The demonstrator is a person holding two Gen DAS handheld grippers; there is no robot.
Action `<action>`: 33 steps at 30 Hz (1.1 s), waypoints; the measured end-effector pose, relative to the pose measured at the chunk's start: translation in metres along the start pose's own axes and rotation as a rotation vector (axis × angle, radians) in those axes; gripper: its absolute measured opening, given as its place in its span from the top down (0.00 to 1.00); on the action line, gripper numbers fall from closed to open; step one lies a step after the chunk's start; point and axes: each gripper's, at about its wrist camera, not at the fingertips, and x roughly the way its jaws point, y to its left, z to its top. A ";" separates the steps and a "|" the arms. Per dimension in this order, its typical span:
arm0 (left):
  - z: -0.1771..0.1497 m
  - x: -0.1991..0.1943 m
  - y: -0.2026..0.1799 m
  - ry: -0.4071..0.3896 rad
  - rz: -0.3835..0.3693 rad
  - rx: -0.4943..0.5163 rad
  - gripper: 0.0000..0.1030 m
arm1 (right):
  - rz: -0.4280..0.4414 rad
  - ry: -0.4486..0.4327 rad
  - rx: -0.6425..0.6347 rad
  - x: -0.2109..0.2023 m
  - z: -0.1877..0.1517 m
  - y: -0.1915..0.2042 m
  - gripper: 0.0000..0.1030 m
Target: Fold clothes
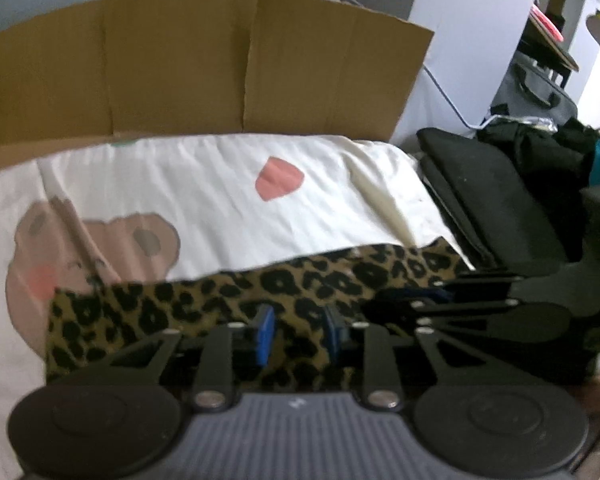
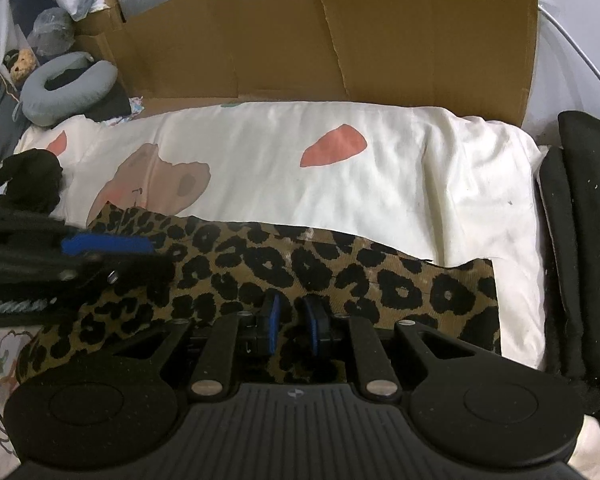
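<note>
A leopard-print cloth [image 1: 148, 312] [image 2: 340, 272] lies as a flat band across a cream sheet with a bear print [image 1: 220, 200] [image 2: 380, 192]. In the left wrist view, my left gripper [image 1: 298, 334] sits at the cloth's near edge. A raised fold of the fabric fills the gap between its blue pads [image 1: 265, 336]. My right gripper [image 2: 292, 320] has its blue pads close together on the near edge of the same cloth, further right. The right wrist view shows the left gripper's blue pad [image 2: 108, 245] from the side, blurred, at the cloth's left end.
A tall sheet of cardboard [image 1: 180, 72] [image 2: 340, 32] stands behind the bed. Black cushions [image 1: 492, 200] [image 2: 588, 200] lie along the right side. A grey neck pillow [image 2: 68, 88] and a black garment [image 2: 36, 176] lie at the far left.
</note>
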 end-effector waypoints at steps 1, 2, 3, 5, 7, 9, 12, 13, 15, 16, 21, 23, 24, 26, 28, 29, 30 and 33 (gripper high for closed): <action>-0.002 0.000 -0.001 0.001 -0.017 0.001 0.73 | 0.000 0.000 0.000 0.000 0.000 0.000 0.81; -0.004 0.002 -0.004 0.006 -0.028 0.012 0.73 | -0.001 0.000 0.000 0.000 0.000 0.000 0.81; -0.006 0.006 -0.006 0.019 -0.022 0.027 0.73 | -0.001 0.001 0.002 0.000 0.001 0.000 0.81; -0.010 0.013 -0.009 0.043 -0.013 0.050 0.74 | 0.000 0.002 0.007 -0.001 0.001 0.000 0.81; -0.012 0.018 -0.006 0.051 -0.016 0.038 0.75 | 0.002 0.002 0.013 -0.002 0.003 -0.002 0.81; -0.014 0.022 -0.003 0.059 -0.018 0.029 0.75 | -0.014 -0.010 0.022 -0.007 0.006 -0.002 0.81; -0.016 0.023 -0.002 0.058 -0.019 0.038 0.75 | -0.022 -0.040 0.038 -0.023 0.008 -0.004 0.80; -0.016 0.023 -0.002 0.057 -0.019 0.039 0.75 | -0.022 -0.049 0.043 -0.028 0.009 -0.005 0.80; -0.017 0.023 -0.002 0.056 -0.021 0.037 0.75 | -0.024 -0.065 0.041 -0.040 0.008 -0.006 0.80; -0.017 0.023 -0.001 0.058 -0.024 0.035 0.75 | -0.026 -0.066 0.041 -0.044 0.006 -0.007 0.80; -0.017 0.023 0.000 0.061 -0.032 0.035 0.76 | -0.022 -0.053 0.073 -0.059 -0.010 -0.008 0.80; -0.017 0.024 0.001 0.060 -0.034 0.039 0.76 | -0.017 -0.040 0.077 -0.061 -0.017 -0.005 0.80; -0.017 0.024 0.001 0.058 -0.037 0.037 0.76 | -0.014 -0.032 0.072 -0.060 -0.020 -0.002 0.80; -0.017 0.024 0.003 0.057 -0.040 0.032 0.77 | -0.009 -0.016 0.059 -0.058 -0.027 0.003 0.80; -0.017 0.024 0.004 0.058 -0.043 0.030 0.79 | -0.010 0.003 0.020 -0.051 -0.031 0.009 0.80; -0.016 0.024 0.005 0.059 -0.045 0.029 0.81 | -0.015 0.010 0.005 -0.048 -0.032 0.010 0.80; -0.016 0.024 0.007 0.061 -0.047 0.027 0.82 | -0.022 0.017 -0.011 -0.044 -0.033 0.011 0.80; -0.015 0.022 0.011 0.064 -0.053 0.014 0.83 | -0.066 0.023 -0.027 -0.039 -0.033 0.002 0.80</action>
